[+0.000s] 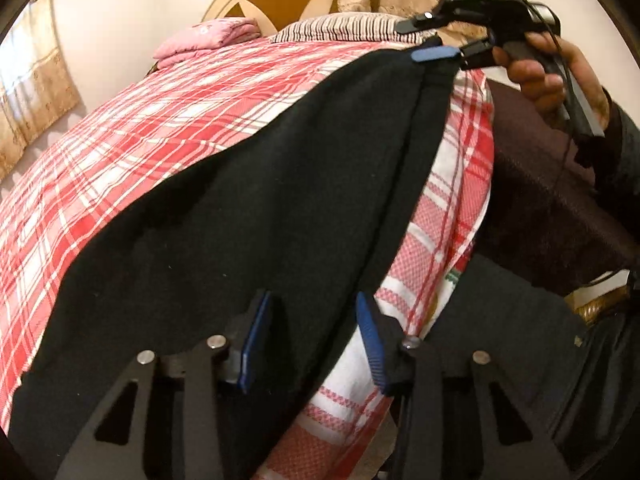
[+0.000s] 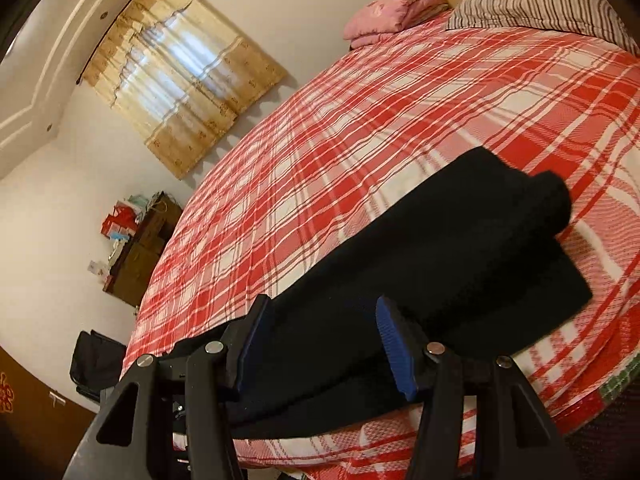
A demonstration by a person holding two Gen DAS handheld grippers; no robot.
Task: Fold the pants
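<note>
Two grippers apart, black pants lengthwise along bed edge

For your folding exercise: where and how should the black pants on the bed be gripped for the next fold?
Grip the black pants at their near edge by the bed's side, coming in level from the bedside. That edge lies flat and exposed, reachable by the open left tool and right tool.

Legible text — none. The red boxes on the dark cabinet by the wall carry printing, too small and blurred to make out. The brown door bears a gold ornament — a knot-like sign, not lettering. The pink folded cloth shows pale marks, unreadable.
</note>
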